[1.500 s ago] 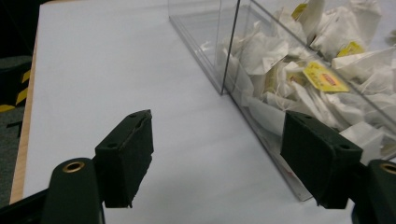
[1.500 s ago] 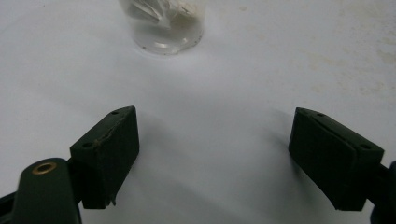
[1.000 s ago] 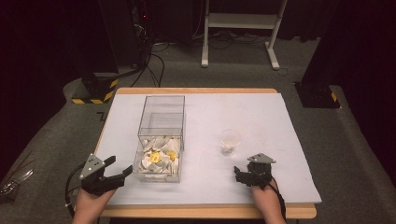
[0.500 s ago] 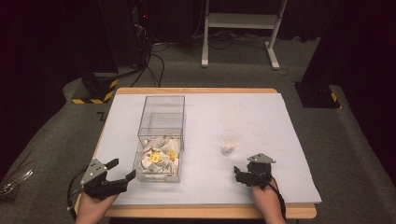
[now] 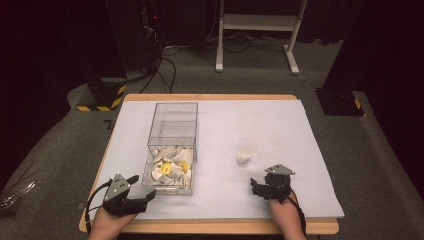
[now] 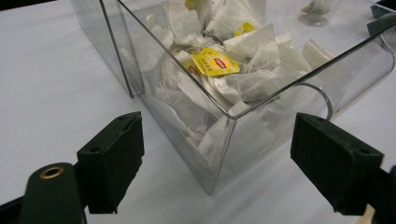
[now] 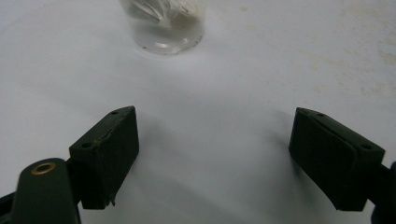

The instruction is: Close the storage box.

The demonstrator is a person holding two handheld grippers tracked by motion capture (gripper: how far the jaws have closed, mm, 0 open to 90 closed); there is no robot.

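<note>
A clear plastic box [image 5: 173,121] stands left of the table's middle, and its front section [image 6: 224,140] holds several white tea bags [image 5: 170,169], some with yellow tags [image 6: 215,62]. My left gripper [image 5: 141,189] lies low at the box's near left corner. Its jaws have just been opening and now stand wide [image 6: 219,156]; the box's corner lies ahead between them, untouched by the pads. A small clear cup [image 5: 246,151] with a tea bag in it [image 7: 163,23] stands right of the box. My right gripper [image 5: 255,187] rests open on the table just before the cup, with nothing between its jaws [image 7: 215,149].
A white sheet [image 5: 280,125] covers the wooden table [image 5: 210,227]. Both hands sit close to the front edge. Beyond the table are grey carpet, cables, a white stand [image 5: 260,30] and black stands with yellow-striped bases [image 5: 102,97].
My left gripper has slid toward the table's front edge and sunk lower, with its jaws a little wider. The right gripper, box and cup have not moved.
</note>
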